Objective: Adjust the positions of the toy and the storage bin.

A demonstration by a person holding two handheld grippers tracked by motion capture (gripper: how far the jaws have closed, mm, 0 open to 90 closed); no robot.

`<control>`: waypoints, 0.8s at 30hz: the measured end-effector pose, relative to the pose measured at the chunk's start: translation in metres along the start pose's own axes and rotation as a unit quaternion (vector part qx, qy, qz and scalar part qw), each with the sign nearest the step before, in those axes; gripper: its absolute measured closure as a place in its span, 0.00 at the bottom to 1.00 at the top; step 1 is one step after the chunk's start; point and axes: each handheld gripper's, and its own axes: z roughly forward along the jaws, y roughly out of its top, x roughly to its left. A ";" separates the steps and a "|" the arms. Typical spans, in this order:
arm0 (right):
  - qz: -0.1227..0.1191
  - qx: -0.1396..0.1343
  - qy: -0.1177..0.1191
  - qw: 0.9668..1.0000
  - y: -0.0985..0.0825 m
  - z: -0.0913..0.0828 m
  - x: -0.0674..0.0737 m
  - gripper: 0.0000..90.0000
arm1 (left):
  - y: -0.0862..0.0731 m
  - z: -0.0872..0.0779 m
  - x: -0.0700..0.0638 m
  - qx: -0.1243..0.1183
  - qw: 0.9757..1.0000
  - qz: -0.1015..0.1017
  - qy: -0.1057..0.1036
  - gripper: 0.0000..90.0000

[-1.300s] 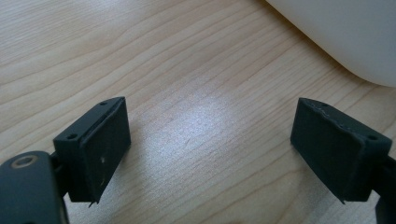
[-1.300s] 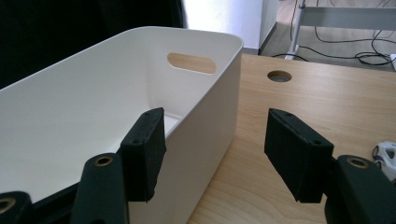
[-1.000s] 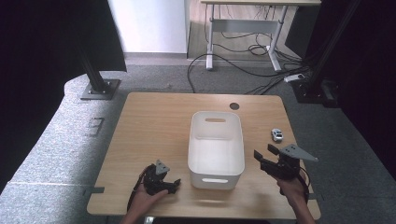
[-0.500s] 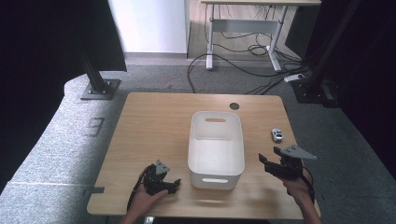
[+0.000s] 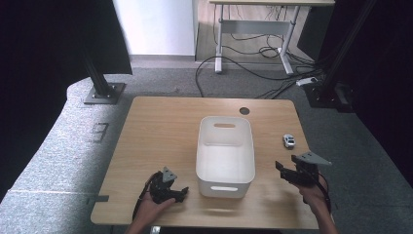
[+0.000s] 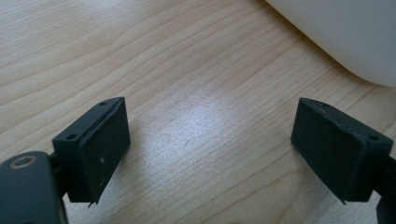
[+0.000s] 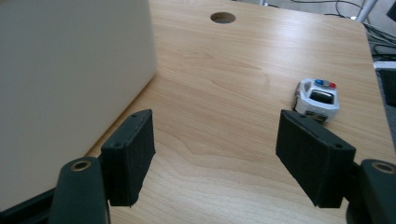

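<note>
Right gripper (image 5: 281,169) hangs right of the white bin (image 5: 225,148), its jaws have just been opening — wide now, nothing between them. Toy car (image 7: 317,98) sits on the table (image 5: 160,126) beyond it, also right of the bin, untouched; bin looks empty, so pick and drop remain. Left gripper (image 5: 181,194) rests left of the bin, open, empty. Path is unobstructed.

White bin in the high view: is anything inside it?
The white bin looks empty: its pale floor and far wall show bare. The strip of floor just behind its near wall is hidden. The toy car sits outside, on the table.
</note>
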 end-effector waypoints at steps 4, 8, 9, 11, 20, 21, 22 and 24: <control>0.002 0.010 -0.004 1.000 -0.002 0.002 -0.006 0.30 | 0.000 0.000 0.000 0.000 1.000 0.000 0.000 0.13; 0.006 0.017 -0.012 1.000 -0.004 0.005 -0.012 0.27 | 0.000 0.000 0.000 0.000 1.000 -0.001 0.000 0.13; 0.009 0.019 -0.015 1.000 -0.004 0.005 -0.014 0.26 | 0.000 0.000 0.000 0.000 1.000 -0.001 0.000 0.13; 0.013 0.020 -0.018 1.000 -0.004 0.006 -0.017 0.26 | 0.000 0.000 0.000 0.000 1.000 0.000 0.000 0.13; 0.023 0.019 -0.031 0.999 -0.004 0.007 -0.028 0.25 | 0.000 0.000 0.000 0.000 1.000 0.000 0.000 0.13; 0.023 0.019 -0.032 0.999 -0.004 0.008 -0.029 0.26 | 0.000 0.000 0.000 0.000 1.000 0.000 0.000 0.13; 0.022 0.020 -0.033 0.999 -0.004 0.008 -0.029 0.26 | 0.000 0.000 0.000 0.000 1.000 0.000 0.000 0.13; 0.021 0.021 -0.034 0.999 -0.004 0.009 -0.029 0.26 | 0.000 0.000 0.000 0.000 1.000 0.000 0.000 0.13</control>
